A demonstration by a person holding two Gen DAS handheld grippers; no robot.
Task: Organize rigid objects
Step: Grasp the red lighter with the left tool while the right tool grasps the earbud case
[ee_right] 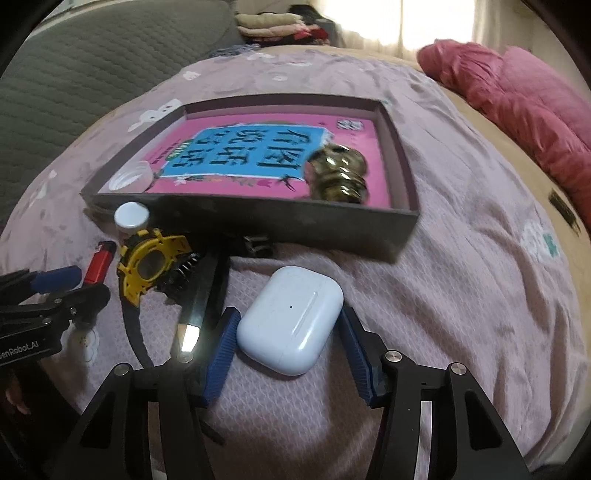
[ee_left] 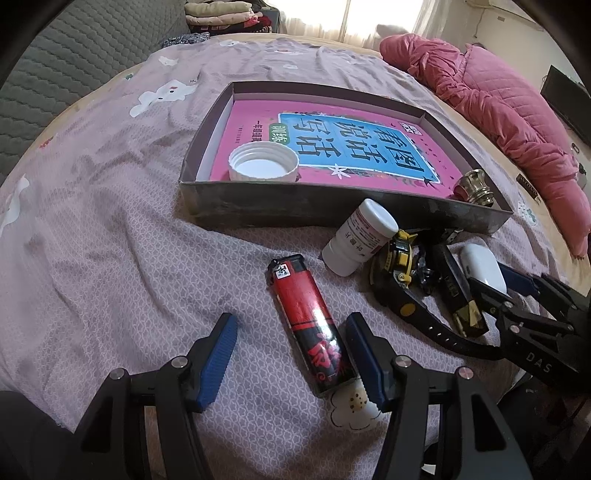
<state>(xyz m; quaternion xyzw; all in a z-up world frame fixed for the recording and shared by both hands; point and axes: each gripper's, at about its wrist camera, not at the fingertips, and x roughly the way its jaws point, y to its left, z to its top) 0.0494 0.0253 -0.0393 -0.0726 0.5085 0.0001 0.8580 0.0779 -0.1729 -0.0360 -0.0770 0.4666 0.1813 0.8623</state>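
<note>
My left gripper stands open over the bed, with a red and black lighter lying between its fingers, close to the right one. The white earbud case rests on the sheet; my right gripper has a pad against each side of it. Left of the case lie a black and gold folding knife, a yellow and black watch and a white pill bottle. Behind them sits a dark shallow box holding a pink book, a white cap and a brass knob.
A lilac patterned sheet covers the bed. A pink quilt is bunched at the far right. Folded clothes are stacked at the back, beside a grey quilted backrest.
</note>
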